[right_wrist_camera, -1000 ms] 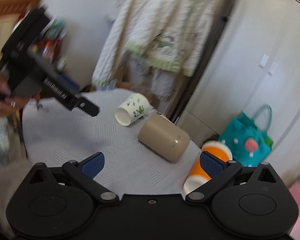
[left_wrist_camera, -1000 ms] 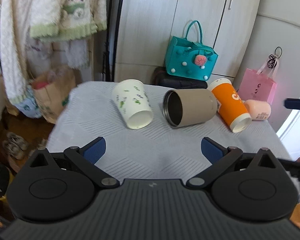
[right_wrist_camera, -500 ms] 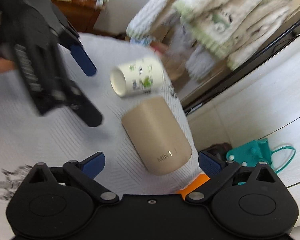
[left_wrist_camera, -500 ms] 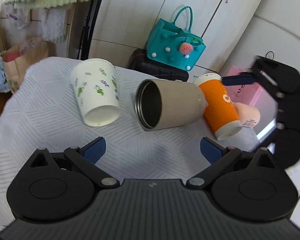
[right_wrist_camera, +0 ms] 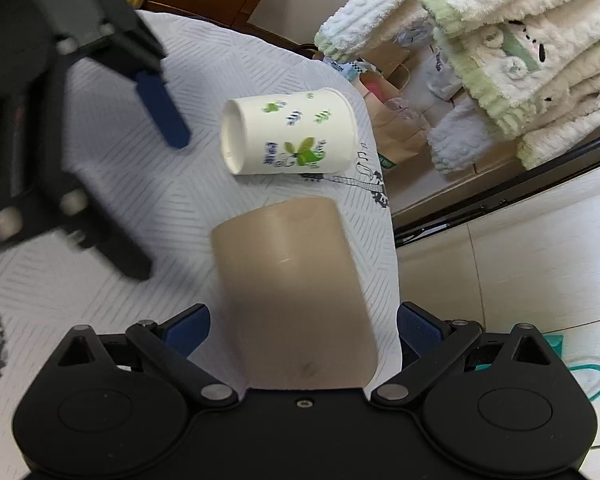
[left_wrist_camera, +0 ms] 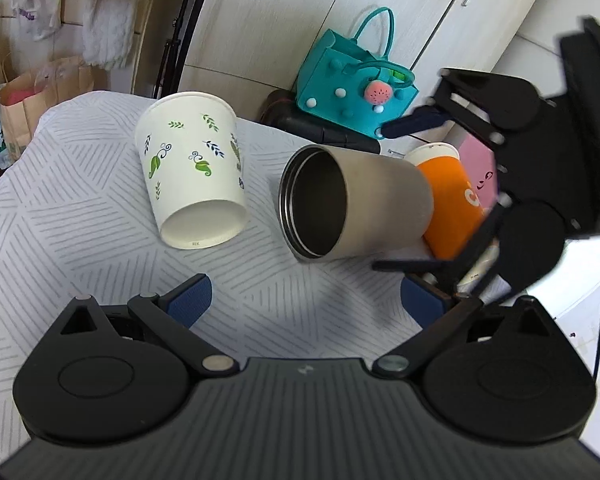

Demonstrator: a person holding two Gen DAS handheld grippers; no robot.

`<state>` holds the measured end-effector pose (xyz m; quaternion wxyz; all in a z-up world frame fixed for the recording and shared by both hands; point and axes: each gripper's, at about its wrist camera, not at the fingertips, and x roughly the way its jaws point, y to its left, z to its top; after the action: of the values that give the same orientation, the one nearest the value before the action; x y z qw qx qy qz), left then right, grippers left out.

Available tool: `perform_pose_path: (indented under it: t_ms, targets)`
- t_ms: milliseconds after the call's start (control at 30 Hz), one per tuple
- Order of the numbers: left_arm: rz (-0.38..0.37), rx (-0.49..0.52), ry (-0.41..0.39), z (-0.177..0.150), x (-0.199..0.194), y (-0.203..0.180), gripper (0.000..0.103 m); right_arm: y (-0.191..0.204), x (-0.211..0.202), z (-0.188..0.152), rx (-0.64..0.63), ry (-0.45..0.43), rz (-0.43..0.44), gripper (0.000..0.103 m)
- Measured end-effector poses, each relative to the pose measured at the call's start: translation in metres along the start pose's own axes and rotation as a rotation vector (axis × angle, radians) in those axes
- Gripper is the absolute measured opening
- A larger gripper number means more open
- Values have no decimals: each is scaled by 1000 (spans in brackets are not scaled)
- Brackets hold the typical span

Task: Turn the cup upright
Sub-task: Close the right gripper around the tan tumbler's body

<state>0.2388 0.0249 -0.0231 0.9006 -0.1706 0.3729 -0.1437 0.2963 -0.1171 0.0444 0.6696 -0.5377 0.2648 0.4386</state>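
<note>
A beige metal cup [left_wrist_camera: 360, 204] is lying on its side on a counter [left_wrist_camera: 80, 240] covered by a white cloth with grey line patterns. Its long axis is running roughly level with the counter top. In the left wrist view its open mouth is pointing toward the camera and slightly left, showing the dark inside, while its closed base is pointing away to the right, against an orange cup [left_wrist_camera: 452, 200] that is also lying down. To the left of the beige cup, slightly apart from it, a white paper cup [left_wrist_camera: 192, 168] printed with green leaves is lying on its side with its base toward the camera.

The left tongs [left_wrist_camera: 305, 300] are hovering in front of the beige cup's mouth, spread wide and holding nothing. In the right wrist view, the right tongs [right_wrist_camera: 302, 328] are also spread wide, with the cup's base end sitting between the blue pads; whether the pads are touching the cup cannot be told. A teal handbag [left_wrist_camera: 352, 88] is standing behind the counter.
</note>
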Motion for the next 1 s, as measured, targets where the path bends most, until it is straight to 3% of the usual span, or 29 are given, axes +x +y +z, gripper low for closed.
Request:
perform_pose_path:
  t_ms: [233, 367, 833, 1000]
  targets:
    - [1, -11, -12, 0, 0, 4, 102, -18, 12, -11, 53, -88, 162, 98]
    - [16, -5, -17, -2, 1, 5, 102, -22, 22, -12, 80, -69, 147, 89]
    - [12, -30, -35, -14, -18, 1, 101, -23, 17, -13, 498, 39, 193, 89]
    - [-28, -76, -34, -19, -29, 7, 101, -13, 10, -12, 549, 59, 212, 89]
